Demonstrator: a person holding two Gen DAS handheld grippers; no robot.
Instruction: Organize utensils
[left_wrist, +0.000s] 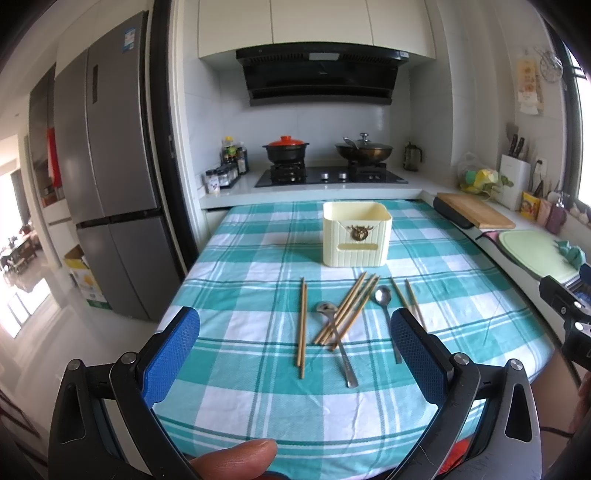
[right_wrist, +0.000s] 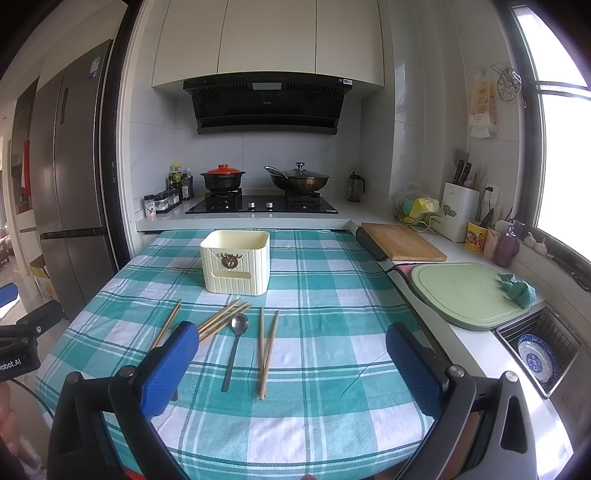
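Observation:
A cream utensil holder (left_wrist: 356, 233) (right_wrist: 236, 261) stands upright on the checked tablecloth (left_wrist: 243, 266) (right_wrist: 325, 295). In front of it lie several wooden chopsticks (left_wrist: 349, 308) (right_wrist: 221, 320), one pair at the left (left_wrist: 303, 326), one pair at the right (right_wrist: 267, 350), and two metal spoons (left_wrist: 334, 336) (right_wrist: 236, 341). My left gripper (left_wrist: 295, 356) is open and empty above the table's near edge, short of the utensils. My right gripper (right_wrist: 291, 369) is open and empty, over the right chopstick pair.
Behind the table is a counter with a hob, a red-lidded pot (right_wrist: 222, 176) and a wok (right_wrist: 297, 180). At the right are a wooden board (right_wrist: 402, 242), a green board (right_wrist: 465, 293) and a sink with a blue bowl (right_wrist: 537, 356). A fridge (left_wrist: 107, 173) stands left.

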